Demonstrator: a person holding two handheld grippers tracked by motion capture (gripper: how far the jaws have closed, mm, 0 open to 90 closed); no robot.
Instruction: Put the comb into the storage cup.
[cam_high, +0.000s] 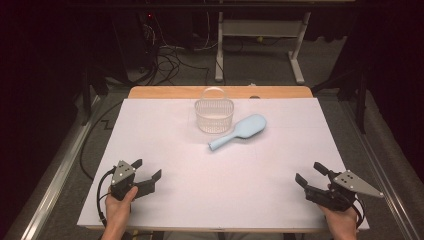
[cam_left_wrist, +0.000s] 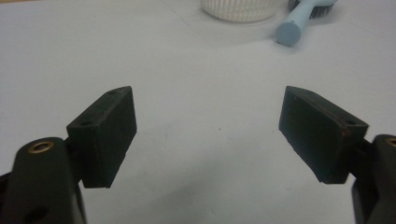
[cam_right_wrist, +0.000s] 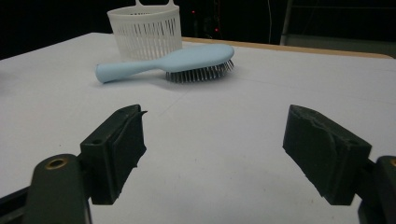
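A light blue hairbrush (cam_high: 240, 131) lies bristles down on the white table (cam_high: 200, 165), its handle pointing toward the front left. Just behind it stands a white slotted basket (cam_high: 214, 114) with a handle. My left gripper (cam_high: 147, 168) rests near the front left, open, nothing between its jaws. At the front right my right gripper (cam_high: 310, 173) is also open and empty. In the right gripper view the hairbrush (cam_right_wrist: 173, 63) and basket (cam_right_wrist: 145, 32) sit well ahead of my right gripper (cam_right_wrist: 212, 149). The left gripper view has my left gripper (cam_left_wrist: 208, 135) low, with the brush handle (cam_left_wrist: 292, 28) and basket (cam_left_wrist: 238, 9) far off.
A wooden table edge (cam_high: 220, 92) runs behind the white sheet. Beyond it are cables on the floor (cam_high: 170, 60) and a white desk frame (cam_high: 260, 35). Metal rails (cam_high: 55, 180) flank the table.
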